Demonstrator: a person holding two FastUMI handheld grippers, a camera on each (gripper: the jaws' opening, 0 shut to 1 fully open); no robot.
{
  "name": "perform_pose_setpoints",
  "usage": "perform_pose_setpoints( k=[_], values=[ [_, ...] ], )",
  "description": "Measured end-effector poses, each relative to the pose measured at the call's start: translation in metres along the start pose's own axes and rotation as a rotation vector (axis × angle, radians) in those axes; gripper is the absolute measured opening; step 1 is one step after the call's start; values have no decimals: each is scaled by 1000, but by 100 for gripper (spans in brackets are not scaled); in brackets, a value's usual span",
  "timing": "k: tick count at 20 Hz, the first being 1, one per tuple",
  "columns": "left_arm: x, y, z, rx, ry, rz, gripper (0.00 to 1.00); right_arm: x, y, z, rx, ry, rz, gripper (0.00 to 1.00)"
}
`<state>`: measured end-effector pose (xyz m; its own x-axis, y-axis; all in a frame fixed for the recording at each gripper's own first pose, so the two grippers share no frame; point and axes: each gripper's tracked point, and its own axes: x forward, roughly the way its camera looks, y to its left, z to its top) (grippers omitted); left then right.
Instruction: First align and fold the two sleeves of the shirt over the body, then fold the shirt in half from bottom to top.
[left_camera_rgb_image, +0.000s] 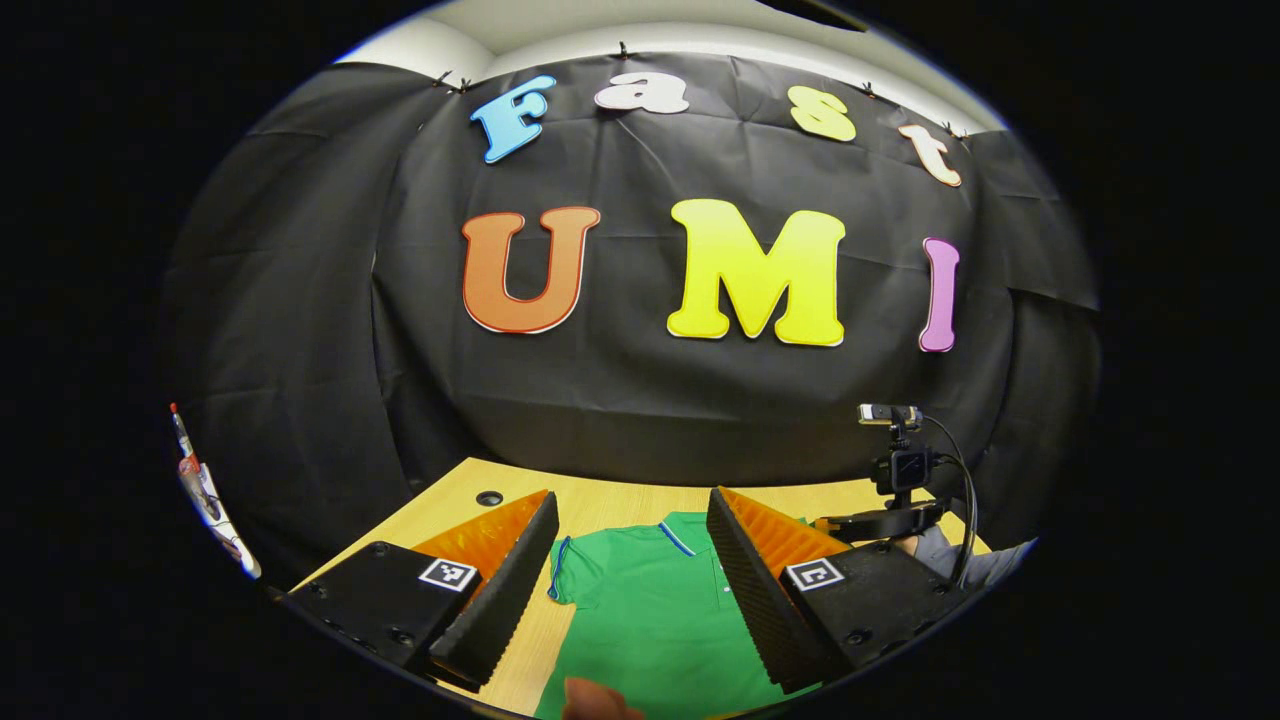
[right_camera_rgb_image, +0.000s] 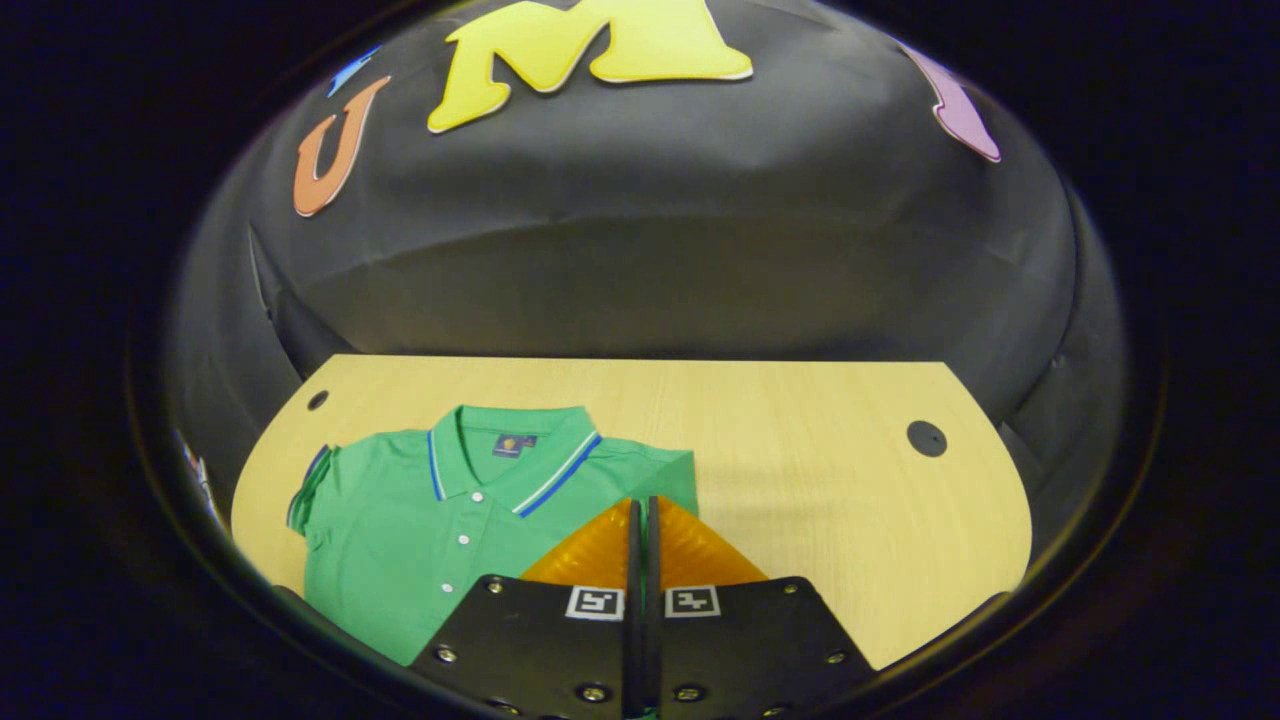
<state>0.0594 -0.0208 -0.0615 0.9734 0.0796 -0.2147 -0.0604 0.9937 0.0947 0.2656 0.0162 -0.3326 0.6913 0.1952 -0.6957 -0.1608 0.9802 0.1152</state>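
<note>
A green polo shirt (right_camera_rgb_image: 400, 530) with a blue-and-white striped collar lies face up on the wooden table (right_camera_rgb_image: 820, 480), its collar toward the wall. The left sleeve lies flat at the shirt's edge. My right gripper (right_camera_rgb_image: 640, 502) sits over the shirt's right shoulder with its fingers pressed together; a thin strip of green cloth shows between them, so it looks shut on the right sleeve. In the left gripper view the shirt (left_camera_rgb_image: 650, 610) lies below and between the fingers of my left gripper (left_camera_rgb_image: 632, 495), which hovers open above it holding nothing.
A small camera on a black stand (left_camera_rgb_image: 900, 465) with a cable rises at the table's right side. A fingertip (left_camera_rgb_image: 600, 700) shows at the bottom edge over the shirt. Round cable holes (right_camera_rgb_image: 926, 438) mark the table's far corners. Bare wood lies right of the shirt.
</note>
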Motion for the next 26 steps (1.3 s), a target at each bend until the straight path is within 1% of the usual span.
perform_pose_setpoints(
  k=[5, 9, 15, 18, 19, 20, 21, 24, 26],
  values=[
    [-3, -1, 0, 2, -2, -2, 96, -2, 23, -8, -2, 6, 33, 1],
    [-7, 4, -2, -12, 8, 10, 96, -2, 38, -11, -3, 10, 52, 1],
    [-9, 10, -2, -13, 7, 27, 96, 0, 51, -16, -5, 17, 70, 1],
    [-9, 11, -4, -18, 6, 33, 96, 5, 66, -17, -11, 1, 136, 2],
    [-8, 11, -6, -23, 11, 33, 96, 1, 66, -19, -18, 1, 133, 33],
    [-7, 11, -8, -25, 21, 31, 96, -4, 61, -18, -38, 5, 109, 64],
    [-7, 11, -9, -24, 24, 34, 96, 4, 62, -23, -50, -5, 100, 95],
    [-4, 13, -11, -26, 26, 30, 96, -1, 62, -25, -65, -13, 83, 95],
    [0, 14, -15, -22, 32, 30, 96, -4, 59, -16, -71, -45, 66, 95]
  ],
)
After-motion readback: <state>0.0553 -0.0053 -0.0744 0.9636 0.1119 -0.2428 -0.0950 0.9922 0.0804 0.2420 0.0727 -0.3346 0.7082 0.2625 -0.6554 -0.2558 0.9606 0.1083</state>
